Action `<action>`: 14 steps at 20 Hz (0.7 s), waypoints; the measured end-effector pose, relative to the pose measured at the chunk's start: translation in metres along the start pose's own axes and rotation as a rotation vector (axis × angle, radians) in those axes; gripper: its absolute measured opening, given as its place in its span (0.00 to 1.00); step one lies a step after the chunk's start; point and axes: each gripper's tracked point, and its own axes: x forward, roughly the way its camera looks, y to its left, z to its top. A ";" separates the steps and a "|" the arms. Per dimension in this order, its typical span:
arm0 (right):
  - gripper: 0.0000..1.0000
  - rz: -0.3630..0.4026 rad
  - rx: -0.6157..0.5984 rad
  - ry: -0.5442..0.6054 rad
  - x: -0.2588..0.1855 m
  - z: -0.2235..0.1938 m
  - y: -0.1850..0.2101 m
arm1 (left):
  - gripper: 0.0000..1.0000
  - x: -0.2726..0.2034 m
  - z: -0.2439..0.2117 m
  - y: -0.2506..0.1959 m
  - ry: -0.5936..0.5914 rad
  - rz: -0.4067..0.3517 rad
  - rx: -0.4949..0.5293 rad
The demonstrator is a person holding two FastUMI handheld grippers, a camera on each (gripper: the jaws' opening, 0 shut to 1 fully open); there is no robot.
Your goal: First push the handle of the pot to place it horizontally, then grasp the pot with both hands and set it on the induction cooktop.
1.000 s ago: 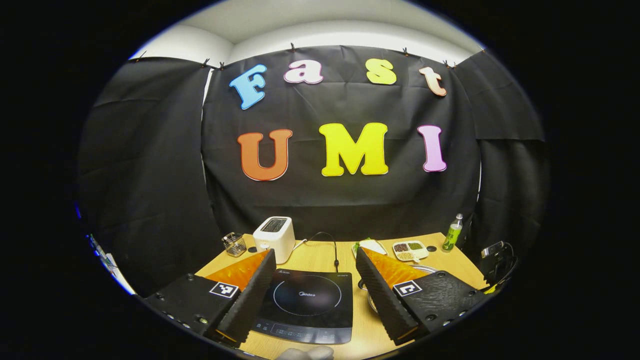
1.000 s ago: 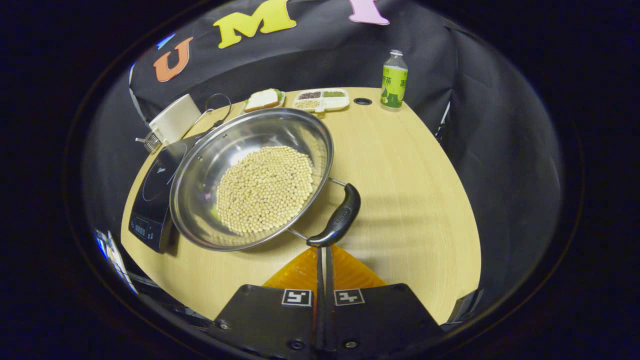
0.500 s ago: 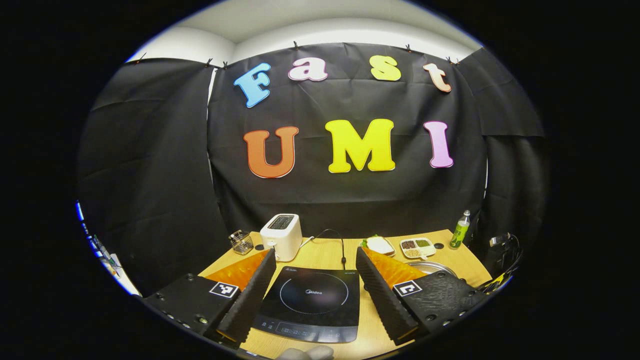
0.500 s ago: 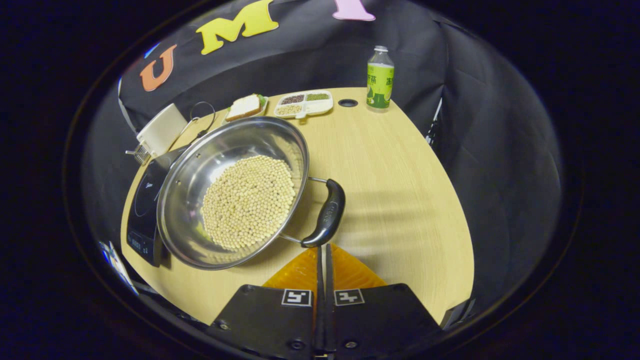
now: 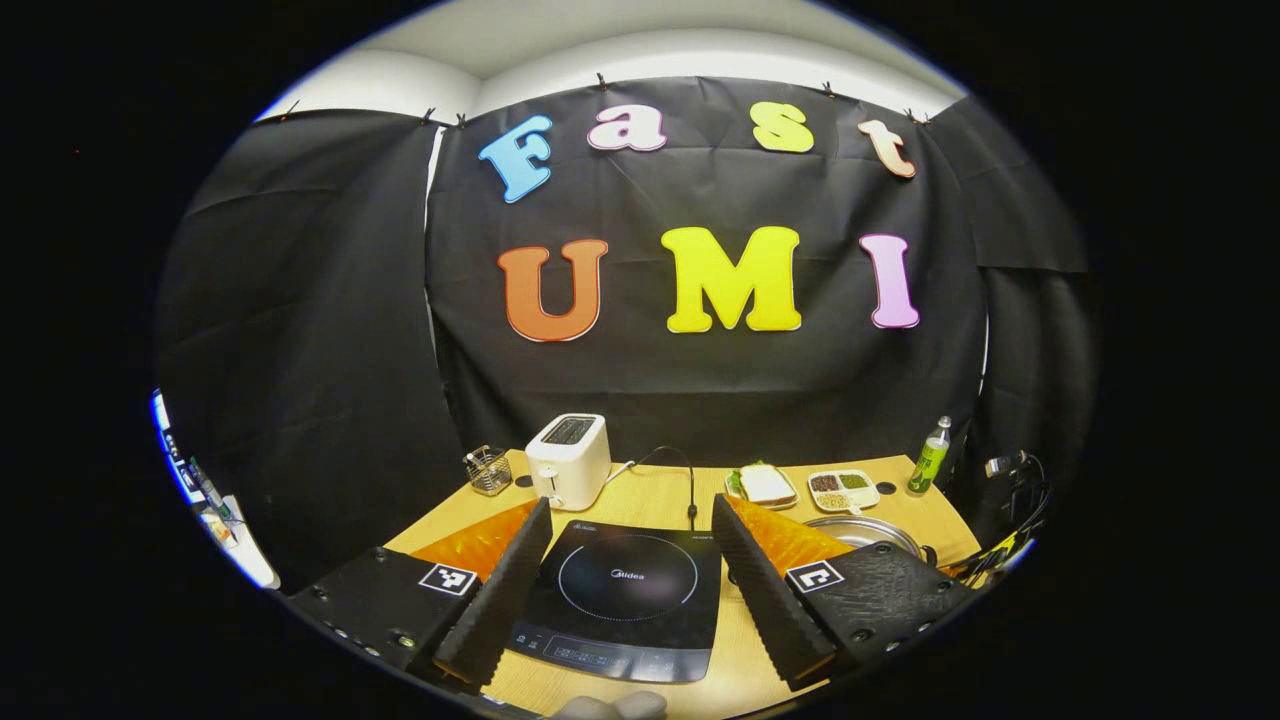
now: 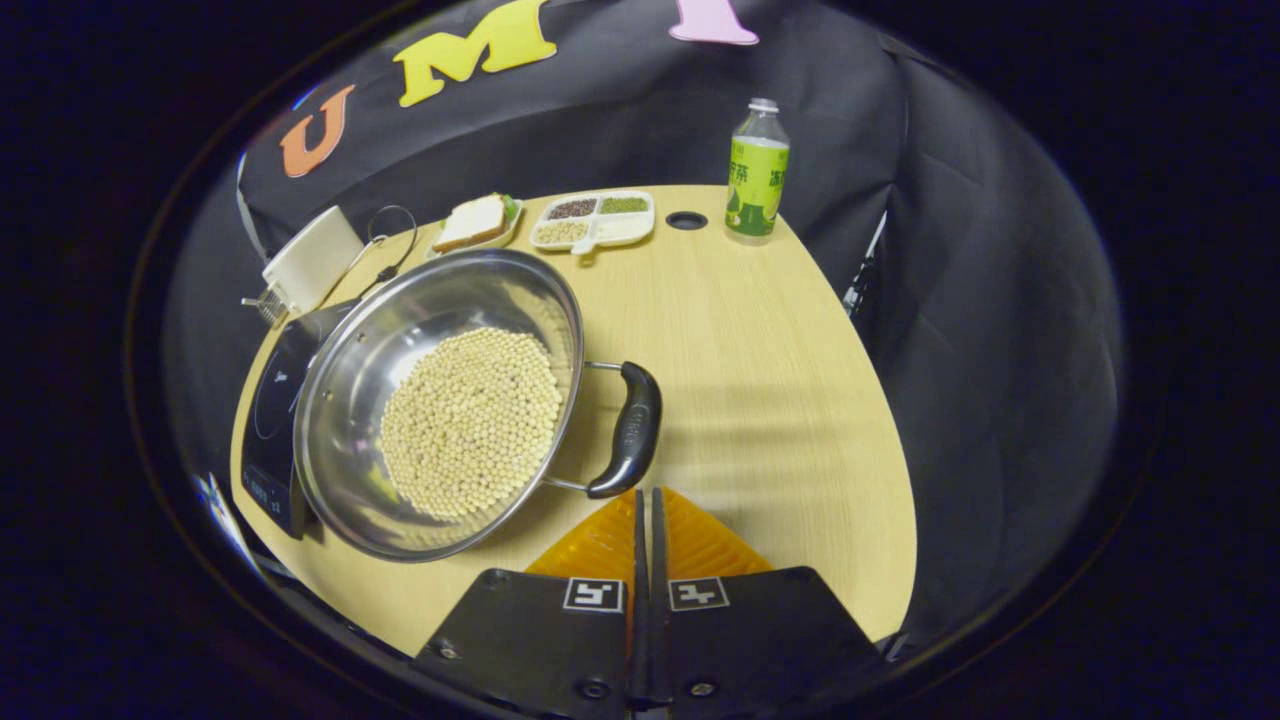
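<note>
We find the pot (image 6: 440,400), steel and holding pale beans (image 6: 470,420), on the table (image 6: 760,400) toward its left edge, its rim overlapping the induction cooktop (image 6: 268,400) in the right gripper view. Its black handle (image 6: 630,430) sits on the pot's right side, long axis running roughly from near to far. The right gripper (image 6: 645,497), fingers pressed together and holding nothing, has its tips just beside the handle's near end. Along the far edge stand a toaster (image 6: 305,262), a sandwich plate (image 6: 475,222), a divided dish (image 6: 592,218) and a green bottle (image 6: 756,172). The left gripper (image 5: 630,520) hangs wide open, empty, above the cooktop.
</note>
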 end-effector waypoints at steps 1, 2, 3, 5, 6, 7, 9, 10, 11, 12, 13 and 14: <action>0.04 0.002 0.000 -0.003 0.003 0.004 -0.001 | 0.96 0.002 -0.001 -0.002 0.011 -0.001 -0.002; 0.04 0.005 -0.001 -0.003 0.005 0.007 -0.002 | 0.97 0.001 -0.004 -0.003 0.013 0.000 -0.003; 0.04 0.007 -0.001 -0.004 0.007 0.010 -0.003 | 0.97 0.001 -0.003 -0.003 0.006 0.001 -0.003; 0.04 0.009 -0.001 -0.006 0.010 0.016 -0.006 | 0.97 -0.001 0.001 -0.005 -0.008 0.000 -0.018; 0.04 0.011 -0.002 -0.008 0.012 0.019 -0.007 | 0.97 0.000 0.000 -0.005 -0.007 0.005 -0.018; 0.04 0.012 -0.003 -0.010 0.013 0.022 -0.008 | 0.96 0.001 -0.002 -0.005 -0.003 0.012 -0.014; 0.04 0.016 0.009 -0.012 0.017 0.028 -0.011 | 0.96 0.002 -0.003 -0.005 0.001 0.021 -0.012; 0.04 0.017 0.016 -0.010 0.019 0.029 -0.012 | 0.97 0.003 -0.004 -0.004 0.001 0.025 -0.008; 0.03 0.016 0.018 -0.011 0.022 0.029 -0.015 | 0.97 0.003 -0.006 -0.004 0.000 0.028 -0.004; 0.04 0.015 0.021 -0.009 0.023 0.028 -0.016 | 0.96 0.005 -0.007 -0.004 -0.002 0.030 0.001; 0.04 0.020 0.025 -0.004 0.022 0.025 -0.016 | 0.97 0.007 -0.011 -0.005 -0.002 0.027 0.005; 0.04 0.018 0.031 -0.002 0.022 0.024 -0.018 | 0.97 0.010 -0.014 -0.007 0.000 0.023 0.005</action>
